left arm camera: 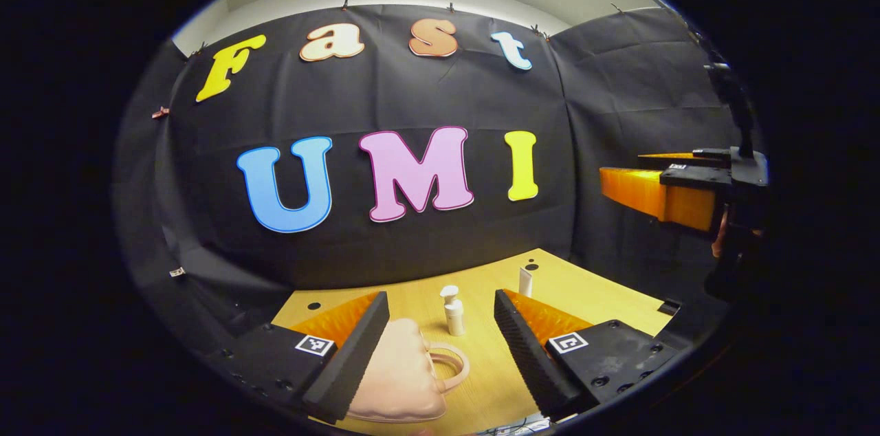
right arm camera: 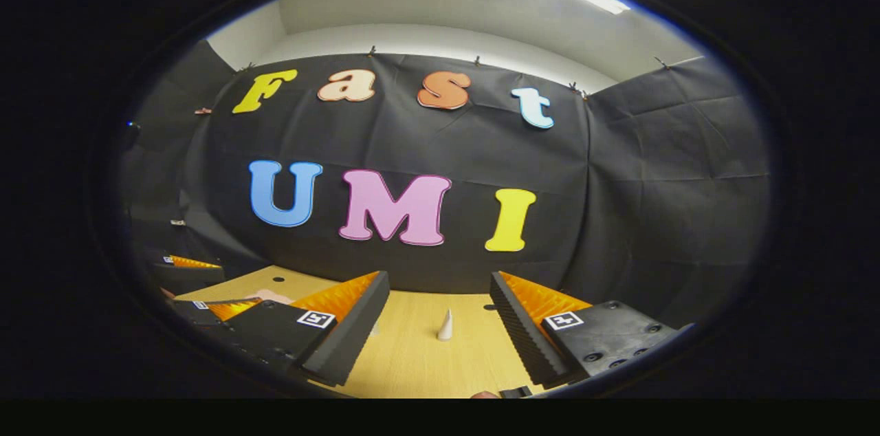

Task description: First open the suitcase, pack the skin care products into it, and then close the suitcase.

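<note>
Pale pink suitcase (left arm camera: 402, 374), soft-sided, looped handle facing right, lies closed on wooden table (left arm camera: 598, 298), partly behind left gripper's (left arm camera: 440, 346) left finger in left gripper view. Left gripper spread wide, holding nothing. White pump bottle (left arm camera: 453, 310) upright just beyond handle; small white tube (left arm camera: 525, 282) farther back near cloth wall. Right gripper (right arm camera: 440, 333) likewise spread, empty, above bare tabletop; white tube (right arm camera: 445, 326) upright between its fingers, well ahead. Bare wood around products.

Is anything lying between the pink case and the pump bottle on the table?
No. In the left gripper view, bare wood separates the pink case from the pump bottle; only the case's handle loop curves out just below the bottle.
</note>
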The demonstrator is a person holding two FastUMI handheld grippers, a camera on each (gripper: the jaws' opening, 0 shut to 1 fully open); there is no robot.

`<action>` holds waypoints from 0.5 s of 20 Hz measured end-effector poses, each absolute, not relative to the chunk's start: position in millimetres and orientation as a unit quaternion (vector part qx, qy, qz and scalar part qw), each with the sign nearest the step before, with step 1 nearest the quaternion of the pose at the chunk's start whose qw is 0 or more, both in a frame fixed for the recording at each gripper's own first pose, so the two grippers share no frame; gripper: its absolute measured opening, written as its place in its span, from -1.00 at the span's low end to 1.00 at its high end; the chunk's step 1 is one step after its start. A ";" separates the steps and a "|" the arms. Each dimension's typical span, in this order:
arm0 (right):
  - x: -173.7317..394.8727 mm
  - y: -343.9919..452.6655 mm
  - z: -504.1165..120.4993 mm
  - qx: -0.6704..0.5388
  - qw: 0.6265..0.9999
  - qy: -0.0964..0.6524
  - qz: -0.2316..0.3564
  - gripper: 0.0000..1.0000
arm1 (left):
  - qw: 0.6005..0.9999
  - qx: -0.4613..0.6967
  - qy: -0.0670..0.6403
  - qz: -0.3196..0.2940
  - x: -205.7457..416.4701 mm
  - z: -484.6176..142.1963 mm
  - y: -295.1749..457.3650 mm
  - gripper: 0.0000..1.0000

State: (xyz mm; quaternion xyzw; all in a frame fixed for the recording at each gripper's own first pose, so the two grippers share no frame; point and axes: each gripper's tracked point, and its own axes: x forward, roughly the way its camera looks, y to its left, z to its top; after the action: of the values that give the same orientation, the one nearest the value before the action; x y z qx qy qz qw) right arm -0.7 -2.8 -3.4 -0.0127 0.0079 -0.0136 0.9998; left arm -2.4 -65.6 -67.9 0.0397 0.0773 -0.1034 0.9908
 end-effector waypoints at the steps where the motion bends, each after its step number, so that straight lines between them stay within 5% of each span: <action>1: -0.1 -3.0 -4.5 -0.012 1.000 0.010 -0.014 0.88 | 0.990 0.033 0.089 -0.106 -0.9 -74.9 -68.2 0.94; 10: 16.5 -19.8 -39.2 -0.023 0.999 0.041 -0.016 0.88 | 0.950 -0.028 0.286 -0.118 38.9 -203.5 -99.4 0.95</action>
State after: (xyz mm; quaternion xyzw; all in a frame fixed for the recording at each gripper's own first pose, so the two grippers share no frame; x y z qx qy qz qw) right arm 16.5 -19.8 -39.2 -0.0233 0.0409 -0.0156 0.9988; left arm 38.9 -99.4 -203.5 -0.0279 0.2860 -0.1183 0.9505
